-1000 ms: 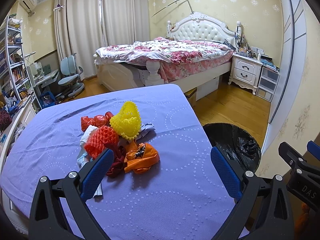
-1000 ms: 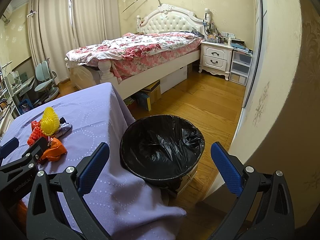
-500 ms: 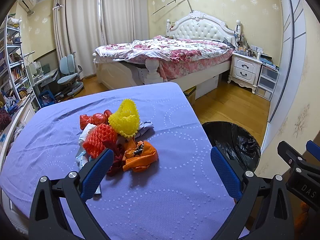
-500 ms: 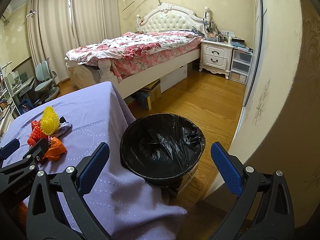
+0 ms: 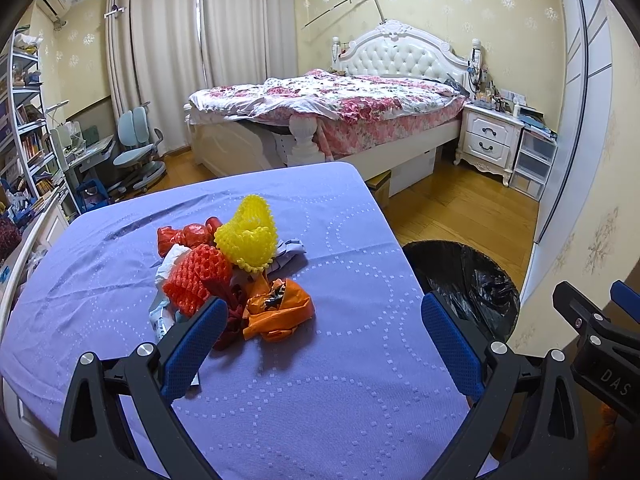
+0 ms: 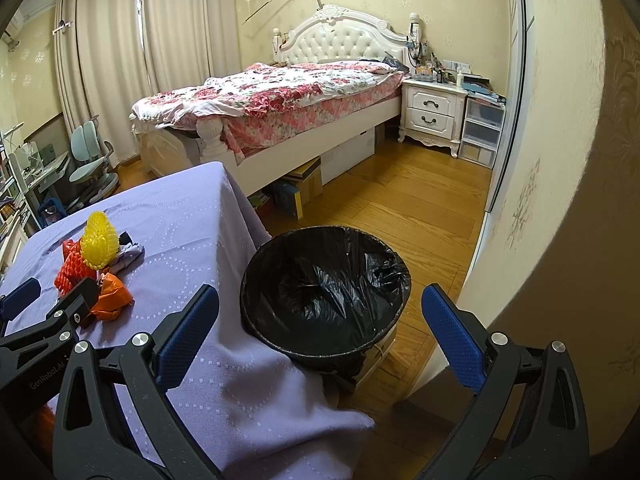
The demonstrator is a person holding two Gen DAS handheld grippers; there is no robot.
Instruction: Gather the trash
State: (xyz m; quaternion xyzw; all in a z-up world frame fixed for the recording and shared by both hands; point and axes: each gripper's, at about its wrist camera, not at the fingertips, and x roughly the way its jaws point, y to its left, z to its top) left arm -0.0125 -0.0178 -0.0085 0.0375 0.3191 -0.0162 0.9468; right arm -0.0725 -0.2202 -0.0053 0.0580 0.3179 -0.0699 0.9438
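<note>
While both jaws stand wide and empty, the left hand-held gripper (image 5: 320, 334) faces the trash pile (image 5: 236, 268) on the purple surface (image 5: 340, 396), so the reach seems just starting; next it must drop onto the nearest orange wrapper (image 5: 280, 310). The right hand-held gripper (image 6: 320, 332) hangs over the black-lined bin (image 6: 326, 292) beside the surface. Crumpled, light foam nets and wrappers.

Trash pile (image 5: 232, 272): on the table (image 5: 320, 380), left of centre.
Bin (image 6: 324, 292): on the floor, just beside the table's right edge.
Bed (image 5: 340, 112): behind the table.
</note>
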